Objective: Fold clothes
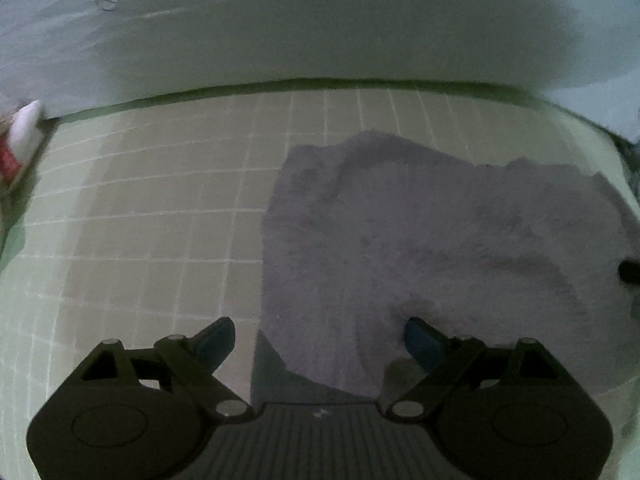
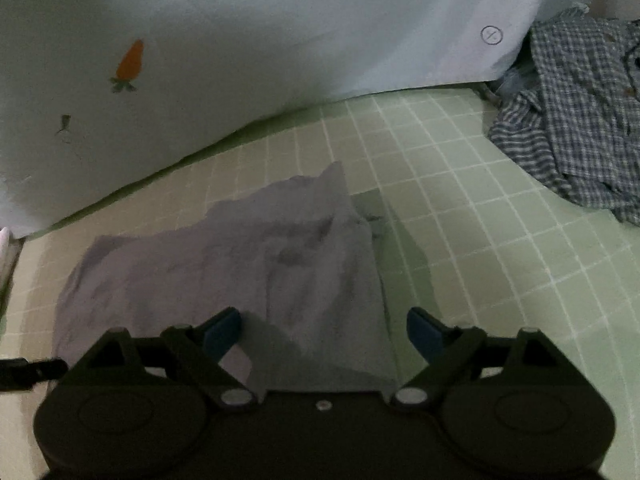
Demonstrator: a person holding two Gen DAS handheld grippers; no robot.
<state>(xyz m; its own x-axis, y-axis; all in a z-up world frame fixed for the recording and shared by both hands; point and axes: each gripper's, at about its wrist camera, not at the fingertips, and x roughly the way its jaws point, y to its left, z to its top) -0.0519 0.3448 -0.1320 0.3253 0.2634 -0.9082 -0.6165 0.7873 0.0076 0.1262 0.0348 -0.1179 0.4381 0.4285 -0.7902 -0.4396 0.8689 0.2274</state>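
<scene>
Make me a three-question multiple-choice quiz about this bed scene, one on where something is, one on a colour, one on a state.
1. Where does the checked shirt lie?
A. Under the grey cloth
B. On the green sheet, to the right of the grey cloth
C. In the left gripper

2. What colour is the carrot print on the white fabric?
A. Orange
B. Blue
C. Black

3. How is the right gripper?
A. Shut on the shirt
B. Shut on the grey cloth
C. Open

Answers: 1 B, in the right wrist view it lies crumpled on the green sheet, apart from the grey cloth. 2 A, orange with a green top. 3 C, its fingers stand wide apart, gripping nothing.
</scene>
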